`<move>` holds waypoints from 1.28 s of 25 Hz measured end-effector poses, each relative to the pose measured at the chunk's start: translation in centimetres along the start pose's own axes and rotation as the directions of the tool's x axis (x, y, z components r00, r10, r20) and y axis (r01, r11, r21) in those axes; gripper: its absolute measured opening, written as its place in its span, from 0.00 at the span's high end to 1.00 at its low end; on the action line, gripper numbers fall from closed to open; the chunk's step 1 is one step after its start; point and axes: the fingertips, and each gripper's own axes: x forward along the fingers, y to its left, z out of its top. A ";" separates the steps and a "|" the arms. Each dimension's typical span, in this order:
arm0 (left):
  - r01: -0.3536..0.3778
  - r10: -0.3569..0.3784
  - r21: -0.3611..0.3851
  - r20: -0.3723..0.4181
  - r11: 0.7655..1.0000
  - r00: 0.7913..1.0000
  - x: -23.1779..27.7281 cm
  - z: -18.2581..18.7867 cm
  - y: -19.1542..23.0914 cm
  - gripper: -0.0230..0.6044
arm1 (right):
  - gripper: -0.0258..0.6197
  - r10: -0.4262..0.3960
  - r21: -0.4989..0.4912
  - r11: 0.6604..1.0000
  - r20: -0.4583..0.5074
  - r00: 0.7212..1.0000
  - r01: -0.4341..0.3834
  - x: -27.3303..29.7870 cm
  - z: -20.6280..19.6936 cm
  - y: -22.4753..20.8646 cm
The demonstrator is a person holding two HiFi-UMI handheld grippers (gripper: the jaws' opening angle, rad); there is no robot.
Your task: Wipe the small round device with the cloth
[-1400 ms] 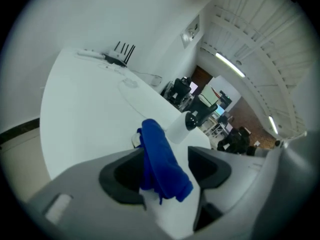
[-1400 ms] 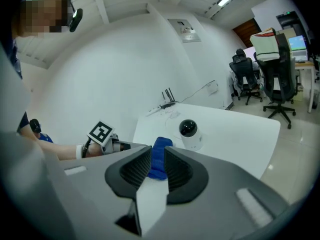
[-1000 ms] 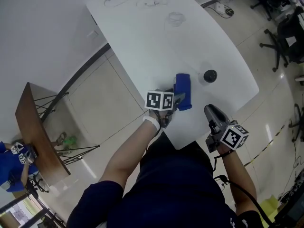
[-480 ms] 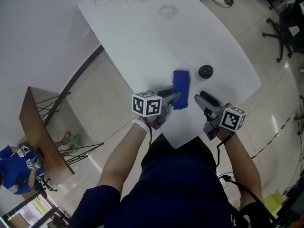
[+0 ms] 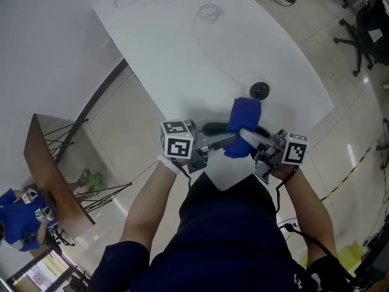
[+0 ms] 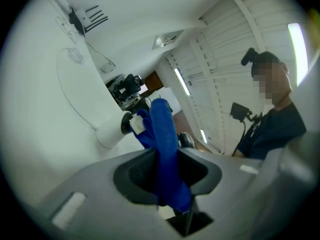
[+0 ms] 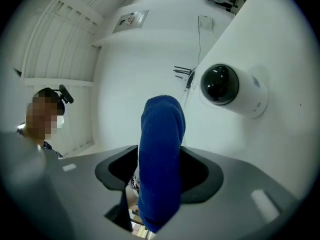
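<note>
Dome camera (image 5: 259, 90) is seen toward the table's (image 5: 182, 47) near right edge, untouched. The blue cloth (image 5: 244, 121) is pinched by the left gripper (image 5: 233, 139). The right gripper's (image 5: 244, 133) jaws, just opened, are set loosely round it. The camera could be pushed off that edge if it is wiped too hard.

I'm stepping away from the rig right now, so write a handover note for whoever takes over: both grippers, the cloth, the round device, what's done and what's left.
Left gripper: shut on the blue cloth, which is held up off the table.
Right gripper: its jaws have just been opening; the cloth stands between them, not pinched.
Small round device: on the table just beyond the cloth, apart from it and from both grippers.
Done: cloth picked up.
Left: bring the cloth onto the device and wipe it.
</note>
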 end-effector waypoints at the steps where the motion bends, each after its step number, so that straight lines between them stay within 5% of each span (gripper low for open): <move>1: 0.017 -0.017 -0.008 -0.003 1.000 1.000 0.1 0.0 -0.5 0.77 | 0.58 0.017 0.007 1.000 0.006 1.000 -0.017 0.0 0.0 0.3; 6: 0.020 -0.020 -0.011 0.022 1.000 1.000 0.5 0.8 -1.0 0.72 | 0.68 -0.013 -0.035 0.999 0.066 0.998 0.016 -0.7 1.0 0.5; 10: -0.055 0.052 0.044 0.076 0.997 0.996 0.5 1.8 0.5 0.69 | 0.69 -0.178 -0.187 0.961 0.135 0.975 0.202 -2.1 3.3 -0.3; 12: -0.156 0.147 0.075 0.112 0.985 0.983 0.0 2.8 2.1 0.69 | 0.69 -0.292 -0.306 0.892 0.168 0.941 0.332 -3.1 4.7 -1.1; 15: -0.344 0.326 0.147 0.130 0.927 0.936 -0.6 3.9 4.8 0.72 | 0.69 -0.474 -0.511 0.703 0.183 0.861 0.495 -4.5 6.1 -2.9; 18: -0.464 0.451 0.226 0.109 0.857 0.886 0.0 4.5 6.6 0.74 | 0.69 -0.598 -0.672 0.519 0.156 0.786 0.528 -4.2 6.8 -4.4; 20: -0.505 0.503 0.280 0.086 0.816 0.860 1.0 4.5 7.2 0.75 | 0.69 -0.633 -0.716 0.469 0.136 0.762 0.517 -3.6 7.0 -4.8; 23: -0.511 0.531 0.346 0.041 0.787 0.846 2.7 4.0 7.4 0.74 | 0.69 -0.633 -0.691 0.494 0.130 0.763 0.528 -3.5 7.9 -4.8; 29: -0.495 0.540 0.381 -0.015 0.781 0.841 5.0 3.3 8.2 0.73 | 0.69 -0.498 -0.345 0.778 0.169 0.851 0.524 -5.9 10.8 -5.3; 32: -0.501 0.545 0.367 -0.020 0.784 0.838 5.2 3.4 9.1 0.72 | 0.69 -0.446 -0.184 0.861 0.177 0.877 0.475 -6.8 11.3 -7.2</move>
